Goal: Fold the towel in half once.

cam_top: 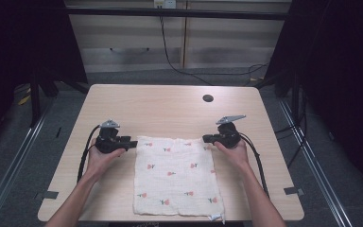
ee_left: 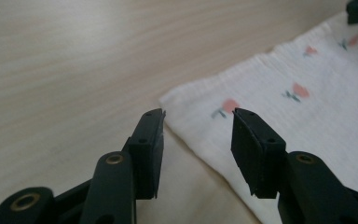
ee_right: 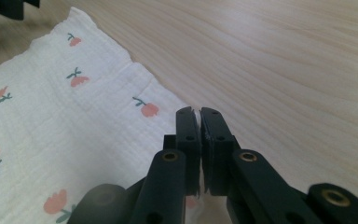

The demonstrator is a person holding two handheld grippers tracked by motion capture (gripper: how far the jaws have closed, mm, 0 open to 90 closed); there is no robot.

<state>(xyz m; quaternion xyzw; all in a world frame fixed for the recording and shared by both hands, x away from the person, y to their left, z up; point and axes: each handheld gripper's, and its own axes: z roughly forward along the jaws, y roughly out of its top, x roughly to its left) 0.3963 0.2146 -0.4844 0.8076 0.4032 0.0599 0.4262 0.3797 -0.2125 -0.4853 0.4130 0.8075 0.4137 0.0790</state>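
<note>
The right gripper (ee_right: 199, 114) pinches the cloth's (cam_top: 177, 177) far right corner; the left gripper (ee_left: 198, 116), fingers spread, straddles the far left corner.

each hand-held gripper is matte black, the left hand-held gripper (cam_top: 128, 143) and the right hand-held gripper (cam_top: 207, 139) alike, with a grey three-cornered plate on top and a black cable trailing back along the forearm. the jaws are flat black blocks with ribbed inner faces, small screw holes and brass-coloured pivot rivets. both forearms are bare, no sleeves.
</note>
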